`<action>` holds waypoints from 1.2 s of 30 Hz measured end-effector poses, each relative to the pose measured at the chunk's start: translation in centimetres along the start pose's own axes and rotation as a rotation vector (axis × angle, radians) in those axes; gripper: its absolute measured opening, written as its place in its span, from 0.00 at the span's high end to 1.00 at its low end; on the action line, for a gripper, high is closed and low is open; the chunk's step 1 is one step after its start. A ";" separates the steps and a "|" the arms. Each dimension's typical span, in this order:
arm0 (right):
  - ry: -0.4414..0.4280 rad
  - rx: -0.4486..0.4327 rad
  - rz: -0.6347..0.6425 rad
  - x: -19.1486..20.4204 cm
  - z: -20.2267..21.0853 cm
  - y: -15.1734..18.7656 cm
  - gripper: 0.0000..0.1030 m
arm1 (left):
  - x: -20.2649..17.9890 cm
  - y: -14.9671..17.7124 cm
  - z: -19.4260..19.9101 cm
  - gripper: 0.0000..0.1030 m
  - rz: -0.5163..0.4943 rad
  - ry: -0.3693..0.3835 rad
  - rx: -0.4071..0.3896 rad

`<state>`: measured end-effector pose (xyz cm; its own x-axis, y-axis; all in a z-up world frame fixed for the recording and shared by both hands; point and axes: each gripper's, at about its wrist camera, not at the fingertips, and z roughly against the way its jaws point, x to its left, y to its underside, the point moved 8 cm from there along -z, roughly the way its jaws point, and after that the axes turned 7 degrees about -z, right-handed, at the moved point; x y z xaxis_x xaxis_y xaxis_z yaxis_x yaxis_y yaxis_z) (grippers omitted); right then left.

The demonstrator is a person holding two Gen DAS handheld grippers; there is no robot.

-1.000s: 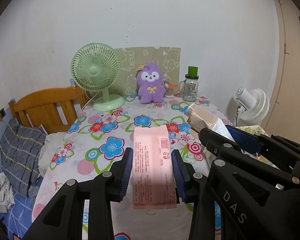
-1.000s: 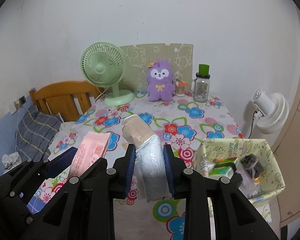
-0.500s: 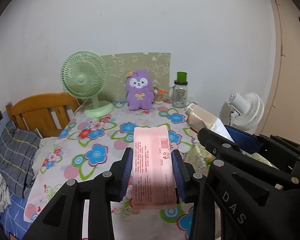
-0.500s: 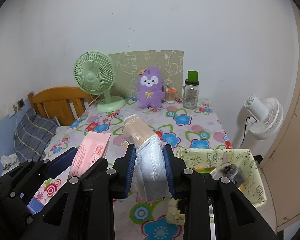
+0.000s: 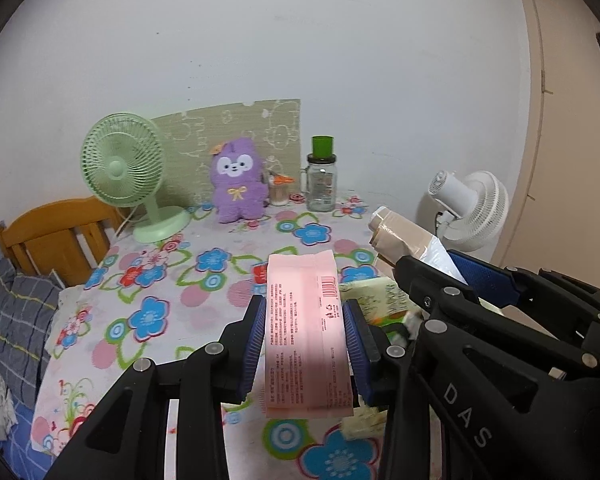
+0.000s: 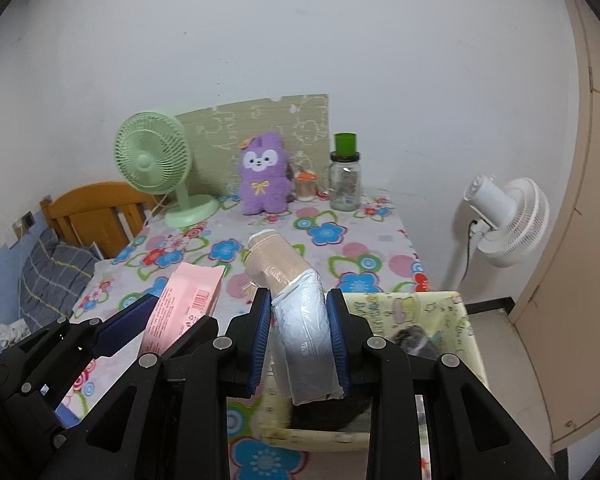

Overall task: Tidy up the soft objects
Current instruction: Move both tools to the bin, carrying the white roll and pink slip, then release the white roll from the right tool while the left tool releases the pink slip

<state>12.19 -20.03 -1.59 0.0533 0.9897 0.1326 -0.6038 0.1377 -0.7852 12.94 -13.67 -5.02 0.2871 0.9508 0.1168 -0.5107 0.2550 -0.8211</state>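
Observation:
My left gripper (image 5: pixel 305 344) is shut on a flat pink packet (image 5: pixel 306 332) with a barcode, held lengthwise over the table's near right part. My right gripper (image 6: pixel 299 340) is shut on a soft roll (image 6: pixel 296 300), beige at its far end and wrapped in pale blue-white plastic between the pads. The roll hangs above the yellow patterned basket (image 6: pixel 424 306), which holds several small items. The pink packet (image 6: pixel 184 300) also shows at the left of the right wrist view, and the roll (image 5: pixel 404 236) at the right of the left wrist view. A purple plush toy (image 5: pixel 236 180) sits at the table's back.
On the floral tablecloth (image 5: pixel 160 280) stand a green desk fan (image 5: pixel 128 176), a glass jar with a green lid (image 5: pixel 321 180) and a small jar beside the plush. A wooden headboard (image 5: pixel 56 236) and grey bedding lie left. A white floor fan (image 6: pixel 504 220) stands right, by a beige door.
Both grippers, still holding the packet and the roll, have shifted right and back from the table; the yellow basket now lies beneath the right gripper, and the fan and plush look farther away.

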 end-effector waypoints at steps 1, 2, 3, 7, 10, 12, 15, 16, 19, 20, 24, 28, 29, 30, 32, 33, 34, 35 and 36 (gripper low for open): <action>0.007 0.001 -0.001 -0.6 0.0 -0.1 0.69 | -0.4 -0.1 -0.2 0.62 -0.001 0.006 0.001; 0.011 0.002 -0.003 -1.1 -0.1 -0.1 0.69 | -0.8 -0.2 -0.4 0.62 -0.004 0.011 0.002; 0.014 0.003 -0.005 -1.5 -0.2 -0.2 0.69 | -1.3 -0.3 -0.6 0.62 -0.007 0.015 0.003; 0.026 0.006 -0.020 -3.3 -0.6 -0.2 0.69 | -2.8 -0.6 -1.2 0.62 -0.021 0.030 0.007; 0.038 0.009 -0.034 -4.5 -0.9 -0.3 0.69 | -3.9 -0.9 -1.9 0.62 -0.032 0.042 0.014; 0.047 0.011 -0.042 -5.3 -1.1 -0.2 0.69 | -4.6 -1.0 -2.4 0.62 -0.039 0.053 0.018; 0.061 0.019 -0.052 -6.3 -1.4 -0.1 0.69 | -5.6 -1.1 -3.1 0.62 -0.046 0.072 0.026; 0.066 0.023 -0.056 -6.8 -1.6 0.0 0.69 | -5.8 -1.1 -3.4 0.62 -0.048 0.077 0.030; 0.075 0.035 -0.068 -7.8 -2.1 0.2 0.69 | -6.7 -1.1 -4.0 0.62 -0.053 0.095 0.042; 0.079 0.037 -0.070 -8.0 -2.1 0.2 0.69 | -7.0 -1.1 -4.3 0.62 -0.055 0.099 0.045; 0.092 0.047 -0.083 -9.2 -2.7 0.5 0.69 | -7.8 -1.0 -5.0 0.62 -0.063 0.116 0.057; 0.103 0.070 -0.100 -10.1 -3.6 1.2 0.69 | -8.6 -0.4 -6.0 0.62 -0.071 0.132 0.082; 0.105 0.079 -0.106 -10.4 -3.8 1.5 0.69 | -8.7 -0.2 -6.3 0.62 -0.074 0.135 0.091; 0.108 0.087 -0.112 -10.6 -4.1 1.8 0.69 | -8.9 0.0 -6.5 0.62 -0.078 0.138 0.099; 0.118 0.096 -0.118 -10.9 -4.4 2.3 0.69 | -9.2 0.5 -6.9 0.62 -0.083 0.144 0.113; 0.119 0.102 -0.124 -11.0 -4.6 2.5 0.69 | -9.3 0.6 -7.0 0.62 -0.086 0.143 0.120; 0.115 0.110 -0.128 -11.1 -4.8 2.8 0.69 | -9.4 0.8 -7.2 0.62 -0.091 0.142 0.126; 0.112 0.115 -0.131 -11.2 -5.0 3.0 0.69 | -9.4 0.9 -7.3 0.62 -0.096 0.141 0.133; 0.111 0.121 -0.134 -11.2 -5.1 3.1 0.68 | -9.4 1.1 -7.4 0.62 -0.098 0.138 0.140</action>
<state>13.80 -30.51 -8.63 0.2225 0.9619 0.1587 -0.6761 0.2695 -0.6857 15.73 -23.66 -11.16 0.4444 0.8895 0.1066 -0.5797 0.3762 -0.7228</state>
